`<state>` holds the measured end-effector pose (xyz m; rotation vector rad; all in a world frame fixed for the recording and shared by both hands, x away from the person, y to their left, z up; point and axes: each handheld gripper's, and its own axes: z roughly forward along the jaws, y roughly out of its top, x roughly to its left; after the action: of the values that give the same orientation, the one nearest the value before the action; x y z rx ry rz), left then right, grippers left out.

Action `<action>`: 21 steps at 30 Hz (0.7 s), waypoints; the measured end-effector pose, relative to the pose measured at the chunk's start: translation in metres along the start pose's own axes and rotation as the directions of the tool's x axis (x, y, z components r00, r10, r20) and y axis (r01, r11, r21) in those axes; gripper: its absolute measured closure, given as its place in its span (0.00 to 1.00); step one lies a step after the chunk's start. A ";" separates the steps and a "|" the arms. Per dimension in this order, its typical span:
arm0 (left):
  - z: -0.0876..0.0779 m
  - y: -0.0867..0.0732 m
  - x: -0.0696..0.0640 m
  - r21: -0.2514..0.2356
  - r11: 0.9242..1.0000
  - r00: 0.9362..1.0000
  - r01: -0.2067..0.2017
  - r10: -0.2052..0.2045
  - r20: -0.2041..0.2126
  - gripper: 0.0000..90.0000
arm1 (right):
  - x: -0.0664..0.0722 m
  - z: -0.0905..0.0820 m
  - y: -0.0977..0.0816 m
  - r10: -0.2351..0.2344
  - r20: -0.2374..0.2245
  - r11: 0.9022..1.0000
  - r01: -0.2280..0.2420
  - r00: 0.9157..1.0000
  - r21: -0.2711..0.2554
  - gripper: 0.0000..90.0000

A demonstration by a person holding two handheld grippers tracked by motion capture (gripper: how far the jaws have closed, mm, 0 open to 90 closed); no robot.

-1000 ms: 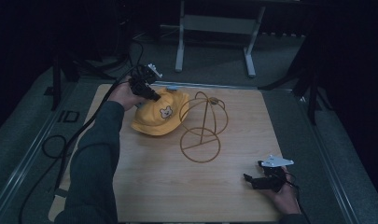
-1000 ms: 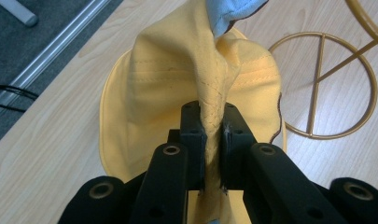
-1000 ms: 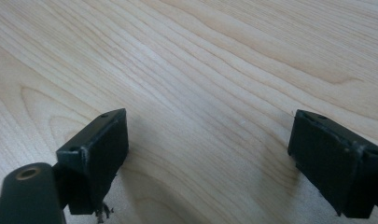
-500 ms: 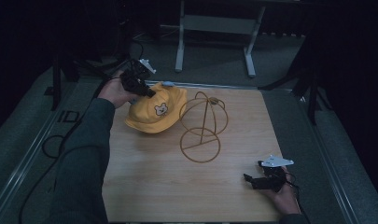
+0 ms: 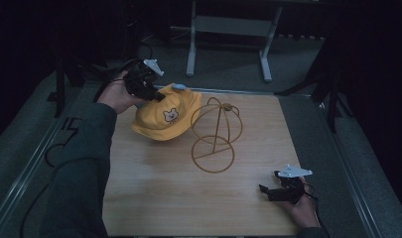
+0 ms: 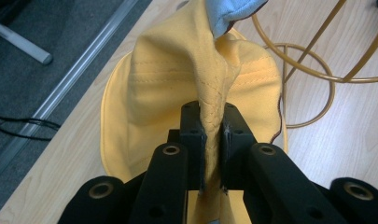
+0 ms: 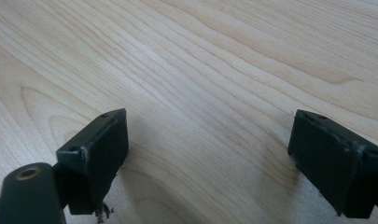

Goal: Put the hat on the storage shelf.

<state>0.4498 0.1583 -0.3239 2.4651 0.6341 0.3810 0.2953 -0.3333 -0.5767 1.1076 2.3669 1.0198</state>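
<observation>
Now the yellow hat [image 5: 164, 119], pinched by the left gripper [image 5: 156, 94], hangs crown-down.

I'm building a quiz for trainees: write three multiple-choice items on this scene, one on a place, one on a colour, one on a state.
1. Where does the wire hat stand sit?
A. on the floor
B. on the wooden table, just right of the hat
C. in the right hand-held gripper

2. What colour is the hat?
A. yellow
B. red
C. green

3. How do the jaws of the left hand-held gripper stand?
A. wide open over bare wood
B. shut on a cable
C. shut on a fold of the hat

Answers:
1 B, the high view shows its ring base on the table beside the hat.
2 A, yellow fabric in the high and left gripper views.
3 C, the left gripper view shows fabric pinched between its pads.
</observation>
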 end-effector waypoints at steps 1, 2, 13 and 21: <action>-0.002 0.000 0.000 -0.004 1.000 1.000 0.001 -0.001 -0.002 0.91 | 0.000 0.000 0.000 0.000 0.000 1.000 0.000 1.000 0.000 0.13; -0.003 0.000 0.000 -0.009 1.000 1.000 0.002 -0.002 -0.002 0.91 | 0.000 0.000 0.000 0.000 0.000 1.000 0.000 1.000 0.000 0.13; -0.021 -0.003 0.003 -0.044 0.999 1.000 0.013 -0.013 -0.009 0.91 | 0.000 0.000 0.000 -0.001 0.001 1.000 0.001 1.000 0.000 0.13; -0.034 -0.004 0.002 -0.066 0.998 1.000 0.000 0.000 0.006 0.91 | 0.000 0.000 0.000 -0.002 0.000 1.000 0.002 1.000 0.002 0.13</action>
<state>0.4368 0.1771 -0.2986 2.4023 0.6097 0.3889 0.2953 -0.3335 -0.5765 1.1060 2.3684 1.0175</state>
